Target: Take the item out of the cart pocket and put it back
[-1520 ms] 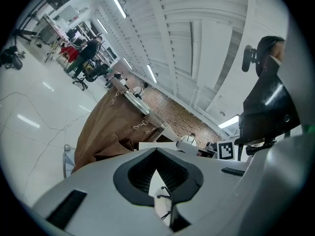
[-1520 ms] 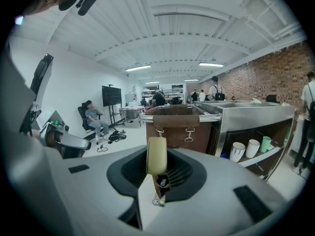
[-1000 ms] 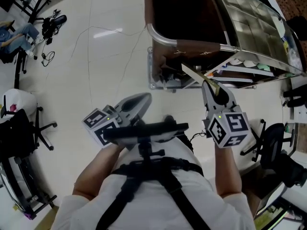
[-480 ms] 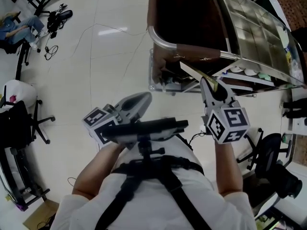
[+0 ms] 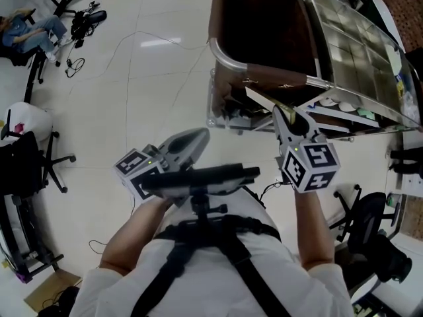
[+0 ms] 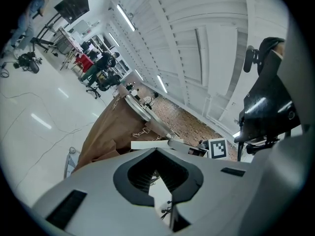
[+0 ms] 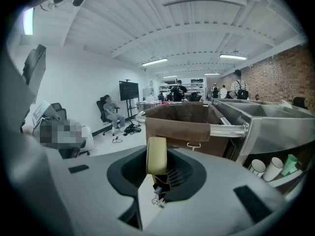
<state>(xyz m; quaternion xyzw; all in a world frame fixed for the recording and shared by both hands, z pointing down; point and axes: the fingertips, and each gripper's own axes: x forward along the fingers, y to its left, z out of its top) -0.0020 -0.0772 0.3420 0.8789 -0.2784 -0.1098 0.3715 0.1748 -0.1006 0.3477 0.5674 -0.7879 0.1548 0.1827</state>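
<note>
Big steel cart (image 5: 357,45) fills the upper right of the head view, and its brown fabric pocket (image 5: 277,78) hangs open on the near side, mouth facing up.

Lower left of centre, the left gripper (image 5: 197,136) hovers over bare floor, well apart from the cart. Its jaws are together and there's nothing between them, so it's a spectator here.

Right of centre is the right gripper (image 5: 284,116), just beside the pocket's rail, with its jaws clamped on the item (image 5: 261,98). So the item is out of the pocket and in the air, poking up and left toward the brown fabric.

It's a thin, flat, pale piece. The right gripper view shows it edge-on, a narrow olive strip pinched between the pads. It juts out unsupported without drooping, so I'd call it light and fairly stiff. The faces look smooth, and it might swivel in the pinch if it catches the fabric.

The best hold looks like this one: flat faces squeezed, grip near one end, long free end leading. Something small dangles below it, but I can't tell what.
</note>
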